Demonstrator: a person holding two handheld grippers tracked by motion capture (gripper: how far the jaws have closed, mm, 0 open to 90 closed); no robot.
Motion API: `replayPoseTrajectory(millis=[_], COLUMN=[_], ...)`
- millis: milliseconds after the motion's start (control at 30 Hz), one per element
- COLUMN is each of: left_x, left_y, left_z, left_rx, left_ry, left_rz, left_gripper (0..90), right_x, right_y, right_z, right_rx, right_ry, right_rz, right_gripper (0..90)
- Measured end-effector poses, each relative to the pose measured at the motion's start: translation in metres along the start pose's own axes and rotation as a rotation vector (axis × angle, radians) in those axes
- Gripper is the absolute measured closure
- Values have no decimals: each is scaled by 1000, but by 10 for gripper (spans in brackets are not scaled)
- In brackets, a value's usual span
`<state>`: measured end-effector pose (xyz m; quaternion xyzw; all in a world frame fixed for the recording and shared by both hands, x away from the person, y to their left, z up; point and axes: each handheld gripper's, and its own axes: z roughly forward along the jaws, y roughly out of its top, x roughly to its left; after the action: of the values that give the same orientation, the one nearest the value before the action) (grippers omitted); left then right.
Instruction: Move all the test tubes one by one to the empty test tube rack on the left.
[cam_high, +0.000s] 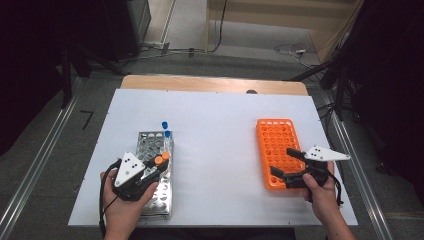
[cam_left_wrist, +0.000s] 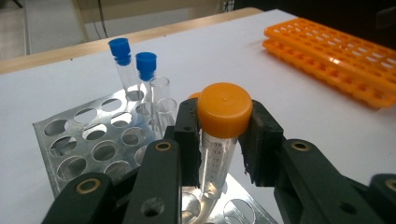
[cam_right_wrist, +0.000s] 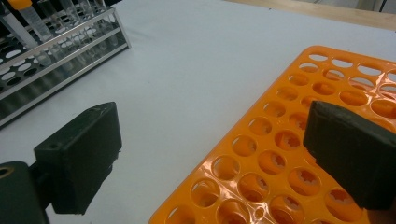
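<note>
Here, in the left gripper view, the left gripper (cam_left_wrist: 223, 140) grasps an orange-capped tube (cam_left_wrist: 219, 135) just under its cap, one black pad pressed against each side of the clear, graduated body. The tube stands nearly upright at the centre of that picture, its lower end down over the holes of the metal rack (cam_left_wrist: 84, 140); whether it sits in a hole or hangs just above one cannot be told. A second orange cap peeks out right behind the left pad. Farther back, in the upper left of that view, two blue-capped tubes (cam_left_wrist: 135, 70) stand in the rack's far corner with an uncapped clear tube just beside them. In the high view the left gripper (cam_high: 159, 167) lies over the rack (cam_high: 150, 142) at the lower left of the white table (cam_high: 215, 125), held in the person's left hand (cam_high: 120, 207).

The right gripper (cam_right_wrist: 215, 158) has its jaws spread wide with nothing between them; in its own view one pad hangs over the bare table at the lower left and the other over the orange rack (cam_right_wrist: 280, 154) at the right. In the high view it (cam_high: 282, 162) sits at the near end of the orange rack (cam_high: 275, 137), right of centre, held in the right hand (cam_high: 322, 192). The two racks stand well apart.
</note>
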<state>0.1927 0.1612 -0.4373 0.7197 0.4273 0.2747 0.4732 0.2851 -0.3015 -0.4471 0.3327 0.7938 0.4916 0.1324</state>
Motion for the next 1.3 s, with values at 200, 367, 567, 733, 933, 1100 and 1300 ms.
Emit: replayPoseTrajectory(millis=[200, 367, 567, 733, 933, 1100, 1300], left_x=[5, 6, 10, 9, 12, 12, 13], left_y=[-1, -2, -5, -5, -5, -5, -4], left_z=[1, 2, 4, 7, 6, 6, 4], left_rx=[12, 25, 58, 83, 85, 77, 49], left_ry=[-19, -19, -26, -25, -34, -40, -31], left_rz=[-33, -39, -51, -51, -65, -50, -40], left_gripper=[695, 678, 677, 678, 583, 452, 266], right_x=[1, 1, 0, -1, -2, -2, -2], right_y=[0, 0, -1, -1, -2, -2, -2], right_z=[1, 1, 1, 1, 2, 2, 2], right_rx=[7, 9, 9, 13, 14, 14, 11], right_ry=[4, 2, 4, 4, 5, 7, 6], right_rz=[-1, -2, -3, -1, -3, -1, -2], right_gripper=[30, 30, 30, 30, 30, 30, 30])
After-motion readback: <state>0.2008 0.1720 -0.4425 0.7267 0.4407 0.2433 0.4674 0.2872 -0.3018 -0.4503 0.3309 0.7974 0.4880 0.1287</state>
